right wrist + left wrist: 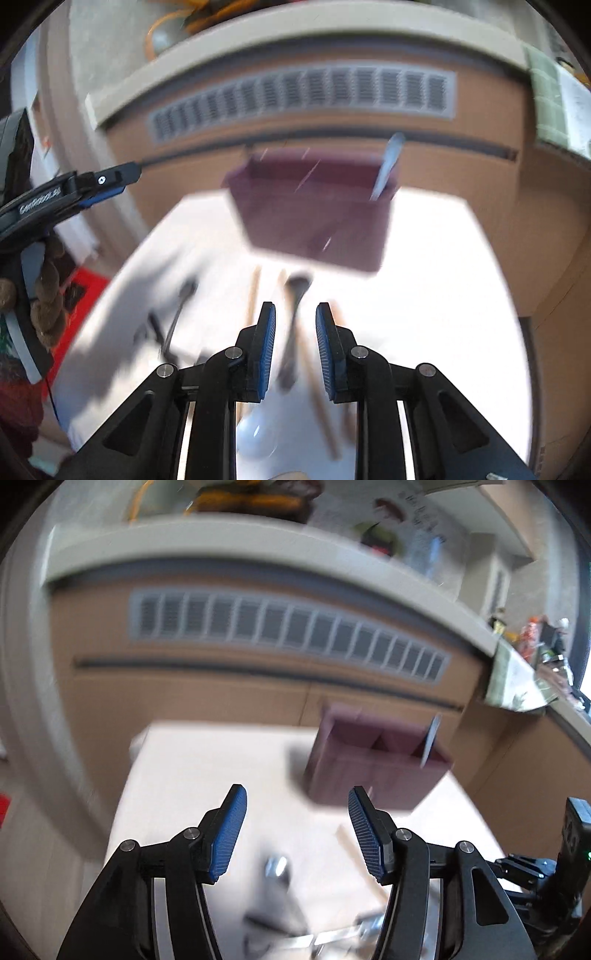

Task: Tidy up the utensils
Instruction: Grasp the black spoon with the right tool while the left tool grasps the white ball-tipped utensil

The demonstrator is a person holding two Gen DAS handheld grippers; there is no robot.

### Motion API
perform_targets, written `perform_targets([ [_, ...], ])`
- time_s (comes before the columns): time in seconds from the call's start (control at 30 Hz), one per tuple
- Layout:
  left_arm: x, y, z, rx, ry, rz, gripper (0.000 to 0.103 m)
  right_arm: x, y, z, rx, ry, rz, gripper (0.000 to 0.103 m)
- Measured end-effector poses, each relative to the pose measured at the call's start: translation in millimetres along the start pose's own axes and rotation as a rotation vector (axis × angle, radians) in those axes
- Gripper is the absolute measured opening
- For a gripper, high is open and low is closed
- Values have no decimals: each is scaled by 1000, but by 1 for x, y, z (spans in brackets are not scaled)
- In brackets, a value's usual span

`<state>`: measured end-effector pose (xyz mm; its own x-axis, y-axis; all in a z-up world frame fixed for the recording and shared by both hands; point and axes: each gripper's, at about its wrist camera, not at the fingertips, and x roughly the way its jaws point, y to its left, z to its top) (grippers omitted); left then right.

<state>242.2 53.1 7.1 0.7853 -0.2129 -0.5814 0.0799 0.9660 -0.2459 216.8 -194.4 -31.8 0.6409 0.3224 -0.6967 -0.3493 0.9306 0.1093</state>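
Left wrist view: my left gripper (pixel 295 834) stands with its blue pads well apart and nothing between them. Below it on the pale table (pixel 192 768) lie blurred metal utensils (pixel 277 867), not yet touched; their kinds I cannot tell.

Right wrist view: my right gripper (pixel 295 354) has its pads only partly apart, a narrow gap, clamped on nothing. Seen through that gap, but lying on the table beneath, is a dark long-handled utensil (pixel 295 291), with wooden chopsticks (pixel 253 295) beside it and a white spoon (pixel 255 432) nearer the camera. Further metal pieces lie toward my left.

Beyond both grippers stands the maroon organizer box (pixel 314 221), upright on the table before a brown cabinet front with a grey vent; dividers split it into compartments. One pale utensil (pixel 388 166) already stands in its end compartment, the rightmost in the right wrist view.

Step in hand, as I judge it — reaching for the next pieces, both hands empty and poised over the loose pile. One item is sorted; most are still on the table.

The next move calls for lowering each gripper until its pads straddle a single handle, then closing. The right gap looks narrow — it may need widening, and care that the dark utensil is not taken together with a chopstick.
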Motion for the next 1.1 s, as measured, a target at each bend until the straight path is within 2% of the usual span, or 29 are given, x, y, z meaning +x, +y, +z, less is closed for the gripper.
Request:
perform_targets([
  [0.1,0,22,-22,-24,71,17,59,10,26,-17,-90,49,57,21],
  [0.2,-4,43,-35,-76,91,49,62,19,47,-22,-153,93,155,22],
  [0.33,-17,68,-38,-146,56,91,64,34,70,-20,-214,134,219,22],
  [0.47,-26,75,-41,-142,16,134,66,41,96,-30,-261,150,259,22],
  [0.53,-28,69,-49,-124,22,119,76,44,104,-34,-275,153,243,22],
  [0.6,-24,57,-64,-96,72,89,82,44,100,-32,-267,135,211,22],
  [0.7,-13,35,-89,-69,177,27,82,41,70,-22,-181,119,155,22],
  [0.77,-12,18,-101,-63,191,4,82,37,47,-17,-129,106,85,22],
  [0.8,-13,8,-107,-56,182,4,81,35,33,-16,-95,101,51,22],
  [0.87,-10,-13,-116,-24,174,19,71,30,11,-16,-36,90,5,22],
  [0.93,-2,-30,-120,17,188,34,50,25,-6,-18,17,78,-20,22],
  [1.1,12,-42,-121,48,213,56,40,22,-26,-29,78,70,-34,22],
])
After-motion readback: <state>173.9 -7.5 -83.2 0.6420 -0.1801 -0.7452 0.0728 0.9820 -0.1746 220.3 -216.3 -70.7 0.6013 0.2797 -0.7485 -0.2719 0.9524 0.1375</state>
